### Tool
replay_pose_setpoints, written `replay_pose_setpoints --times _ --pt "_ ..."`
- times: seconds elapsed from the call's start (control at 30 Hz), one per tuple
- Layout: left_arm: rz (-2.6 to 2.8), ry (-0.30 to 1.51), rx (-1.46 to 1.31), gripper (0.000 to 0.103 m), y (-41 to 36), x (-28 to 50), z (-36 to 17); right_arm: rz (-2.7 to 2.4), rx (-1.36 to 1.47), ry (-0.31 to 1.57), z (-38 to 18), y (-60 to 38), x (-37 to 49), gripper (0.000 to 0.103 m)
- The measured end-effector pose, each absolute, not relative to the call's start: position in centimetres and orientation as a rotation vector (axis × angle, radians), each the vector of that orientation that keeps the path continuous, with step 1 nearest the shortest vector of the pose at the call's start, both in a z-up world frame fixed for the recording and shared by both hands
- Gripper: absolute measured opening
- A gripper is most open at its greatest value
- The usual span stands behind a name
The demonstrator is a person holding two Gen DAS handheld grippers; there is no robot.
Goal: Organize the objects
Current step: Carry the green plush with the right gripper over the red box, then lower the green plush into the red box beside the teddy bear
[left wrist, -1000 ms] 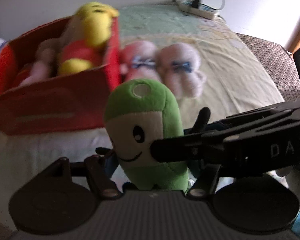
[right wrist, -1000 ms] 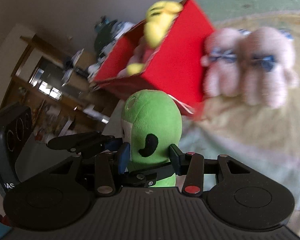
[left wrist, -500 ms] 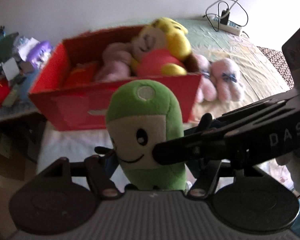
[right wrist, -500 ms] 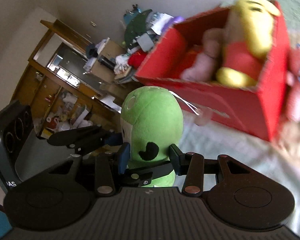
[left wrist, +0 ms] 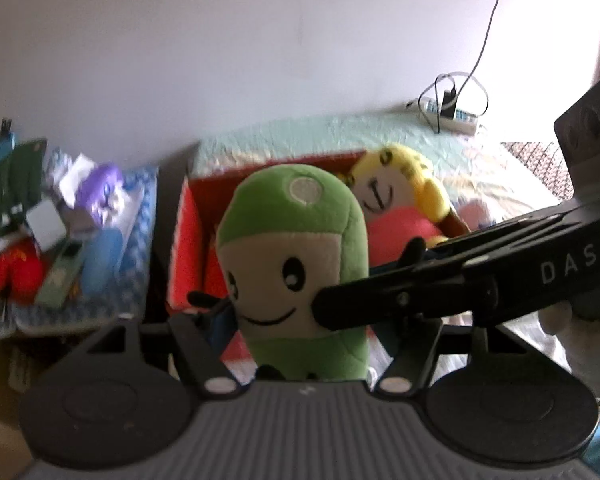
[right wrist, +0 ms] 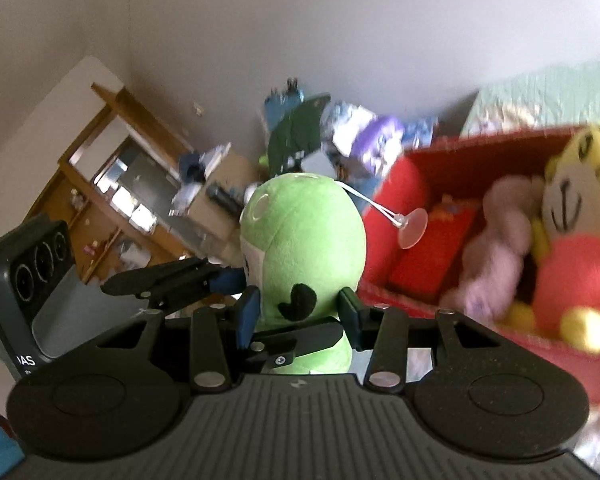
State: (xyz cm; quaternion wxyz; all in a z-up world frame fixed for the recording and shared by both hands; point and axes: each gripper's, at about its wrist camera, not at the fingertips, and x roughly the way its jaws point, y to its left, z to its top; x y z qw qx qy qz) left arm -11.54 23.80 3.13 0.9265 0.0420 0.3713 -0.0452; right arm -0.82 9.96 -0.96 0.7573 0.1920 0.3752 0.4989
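Green plush toy [left wrist: 296,264] squeezed by both tools: left tool [left wrist: 300,320], right tool [right wrist: 298,312]. Step: carrying. Red box [right wrist: 480,152] at 2 o'clock. Next: lower toy inside, beside yellow doll [right wrist: 576,240].

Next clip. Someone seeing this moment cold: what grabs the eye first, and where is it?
The smiling green plush toy fills the centre of both views, pinched between the left gripper and the right gripper together. Behind it sits an open red box on the bed, with a yellow-and-red plush inside.
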Motion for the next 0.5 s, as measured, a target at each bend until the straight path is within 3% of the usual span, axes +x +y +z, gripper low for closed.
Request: replay_pose_setpoints --times 0.27,0.5 --pt "-0.181 0.677 0.104 0.07 27.4 -8.0 4.7 0.954 0.441 0.711 -0.2 11.5 1.0 0.047" --pt "-0.245 0.706 0.085 0.071 28.6 -3.7 2.8 0.834 0.459 0.74 -2.4 12.2 3.5 0.047"
